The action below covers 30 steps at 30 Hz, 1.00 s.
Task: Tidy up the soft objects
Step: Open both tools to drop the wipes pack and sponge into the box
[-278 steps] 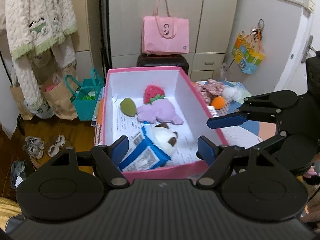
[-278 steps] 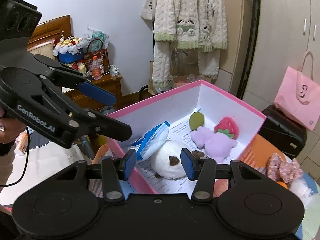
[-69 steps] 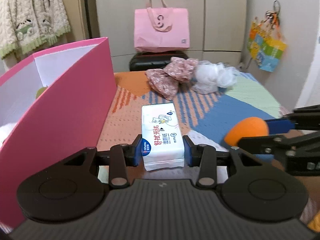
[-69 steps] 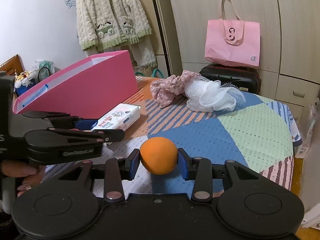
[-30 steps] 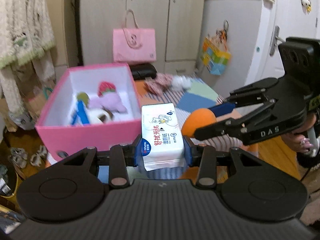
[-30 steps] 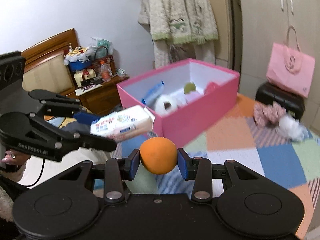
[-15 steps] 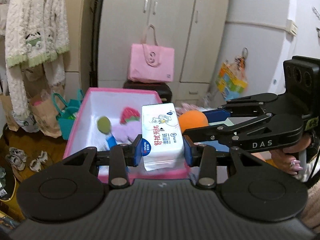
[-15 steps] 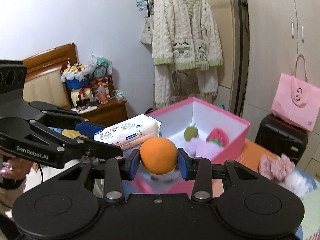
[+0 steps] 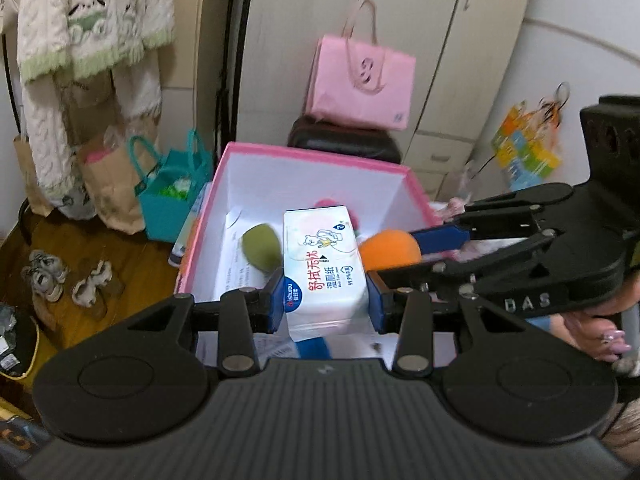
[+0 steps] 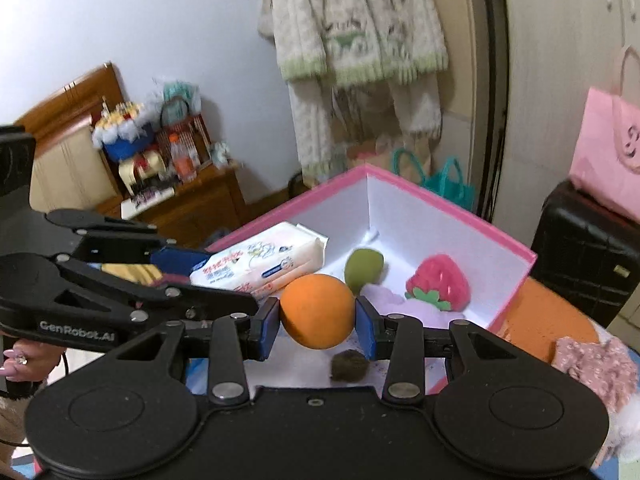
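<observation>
My left gripper (image 9: 326, 302) is shut on a white pack of wet wipes (image 9: 322, 268), held above the open pink box (image 9: 312, 152). My right gripper (image 10: 316, 322) is shut on an orange soft ball (image 10: 317, 310), also over the box; the ball (image 9: 390, 249) shows just right of the pack in the left wrist view. The pack (image 10: 260, 261) hangs beside the ball in the right wrist view. Inside the box (image 10: 448, 204) lie a green egg-shaped sponge (image 10: 363, 266), a red strawberry plush (image 10: 438, 282) and a lilac plush (image 10: 390, 300).
A pink tote bag (image 9: 360, 84) sits on a black case (image 9: 344, 140) behind the box. A teal bag (image 9: 172, 188) and shoes (image 9: 68, 284) are on the floor at left. A floral pink cloth (image 10: 592, 364) lies on the table right of the box. A person's hand (image 9: 604, 336) holds the right gripper.
Both grippers have swung with their loads towards the pink box and now hang over its inside; the box fills more of both views.
</observation>
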Tool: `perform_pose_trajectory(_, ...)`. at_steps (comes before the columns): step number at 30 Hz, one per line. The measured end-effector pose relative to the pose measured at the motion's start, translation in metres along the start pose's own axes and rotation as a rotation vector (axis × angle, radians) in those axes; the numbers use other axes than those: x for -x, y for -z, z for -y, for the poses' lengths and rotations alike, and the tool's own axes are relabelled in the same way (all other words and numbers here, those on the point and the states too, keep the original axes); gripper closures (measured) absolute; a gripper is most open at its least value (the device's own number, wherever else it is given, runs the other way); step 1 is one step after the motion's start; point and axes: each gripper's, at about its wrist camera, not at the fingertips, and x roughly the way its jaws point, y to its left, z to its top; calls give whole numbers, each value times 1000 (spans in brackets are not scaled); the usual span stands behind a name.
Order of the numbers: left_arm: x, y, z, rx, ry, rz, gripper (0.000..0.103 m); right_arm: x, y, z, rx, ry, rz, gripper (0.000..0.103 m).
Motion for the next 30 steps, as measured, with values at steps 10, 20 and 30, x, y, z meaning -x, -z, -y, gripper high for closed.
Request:
perform_pose_trajectory(10,-32,-6,-5,-29,-85,-63,62,-41,0,18,-26,8,-110,55)
perform_pose_trajectory(20,-1,-7,2,-39,-144,10,46,-24,4,18,-22,1,-75,50)
perform_pose_trajectory(30,56,2,22,-99,-116,42,38,47,17,0,9,80,10,50)
